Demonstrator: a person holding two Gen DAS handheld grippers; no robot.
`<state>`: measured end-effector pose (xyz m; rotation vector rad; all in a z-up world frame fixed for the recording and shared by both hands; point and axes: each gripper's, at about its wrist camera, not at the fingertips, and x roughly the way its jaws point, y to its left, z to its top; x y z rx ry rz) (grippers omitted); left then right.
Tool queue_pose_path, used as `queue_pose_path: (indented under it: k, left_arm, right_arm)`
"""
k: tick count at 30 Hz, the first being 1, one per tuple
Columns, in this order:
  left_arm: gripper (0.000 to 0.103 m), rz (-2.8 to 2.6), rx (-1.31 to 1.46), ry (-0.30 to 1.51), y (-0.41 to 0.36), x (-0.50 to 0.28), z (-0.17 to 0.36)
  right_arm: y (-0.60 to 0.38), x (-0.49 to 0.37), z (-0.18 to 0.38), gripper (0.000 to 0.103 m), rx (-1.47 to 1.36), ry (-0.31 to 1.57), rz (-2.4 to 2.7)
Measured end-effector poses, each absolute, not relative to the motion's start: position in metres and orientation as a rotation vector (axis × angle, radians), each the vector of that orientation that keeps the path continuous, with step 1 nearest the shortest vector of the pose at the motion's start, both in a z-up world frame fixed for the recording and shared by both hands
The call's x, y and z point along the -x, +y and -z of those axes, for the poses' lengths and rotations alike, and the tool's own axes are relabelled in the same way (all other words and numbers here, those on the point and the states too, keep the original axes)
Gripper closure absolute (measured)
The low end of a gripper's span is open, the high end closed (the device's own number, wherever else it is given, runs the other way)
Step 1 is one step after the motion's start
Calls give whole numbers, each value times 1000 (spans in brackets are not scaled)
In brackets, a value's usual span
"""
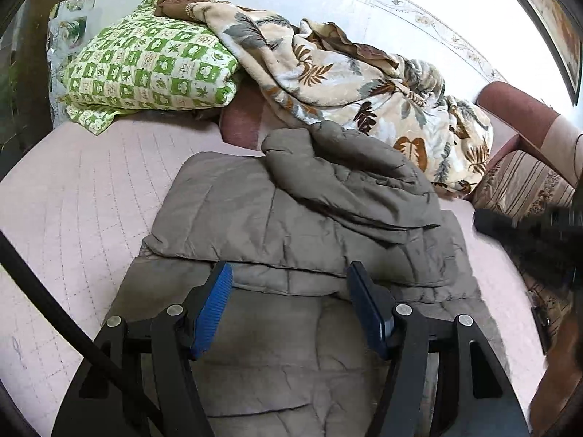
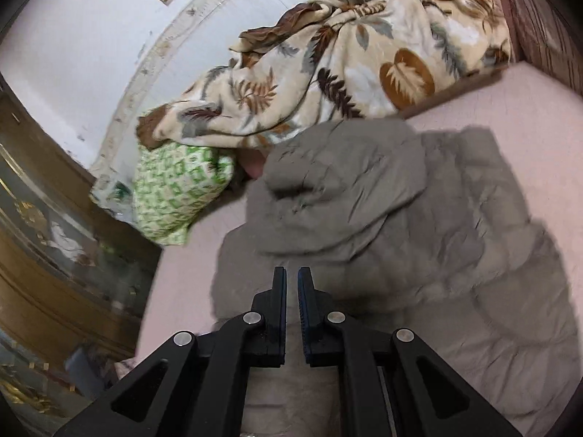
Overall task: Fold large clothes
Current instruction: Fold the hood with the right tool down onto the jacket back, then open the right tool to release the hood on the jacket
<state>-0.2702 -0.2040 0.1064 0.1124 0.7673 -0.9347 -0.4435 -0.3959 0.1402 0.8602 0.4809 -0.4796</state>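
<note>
Partly hidden: grey-brown quilted padded jacket (image 1: 291,215), near hem cut off by the frame, far edge tucked under a cream leaf-print fleece blanket (image 1: 364,83); right-wrist view blurred. Left gripper (image 1: 289,276), blue-padded jaws about half open, nothing clamped, jacket's folded layers lying between and beyond them on the pale pink quilted bed cover (image 1: 73,189). Right gripper (image 2: 290,276), jaws closed, empty, jacket underneath and ahead.

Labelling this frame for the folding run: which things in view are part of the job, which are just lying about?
Part of the job:
- grey padded jacket, partly folded on the pink bed cover
- left gripper, jaws open over the jacket
- right gripper, jaws shut, nothing held

Lying about:
- leaf-print blanket
- green checked quilt
- striped cushion
</note>
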Motion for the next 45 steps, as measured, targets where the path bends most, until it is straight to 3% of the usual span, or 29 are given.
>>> queue_pose_path:
  k: [7, 19, 30, 38, 45]
  left_arm:
    - [39, 938, -147, 797, -218, 259, -89]
    - [39, 900, -195, 797, -224, 251, -82]
    - [39, 889, -181, 784, -221, 248, -85]
    - [39, 860, -183, 808, -222, 236, -82]
    - [39, 862, -182, 820, -226, 231, -80]
  right_arm:
    - [-447, 371, -163, 94, -614, 576, 585]
    - [-450, 317, -44, 94, -594, 814, 622]
    - [-413, 318, -100, 94, -552, 672, 503]
    - [-390, 267, -51, 93, -540, 851, 409]
    - [-409, 311, -89, 93, -594, 699, 402]
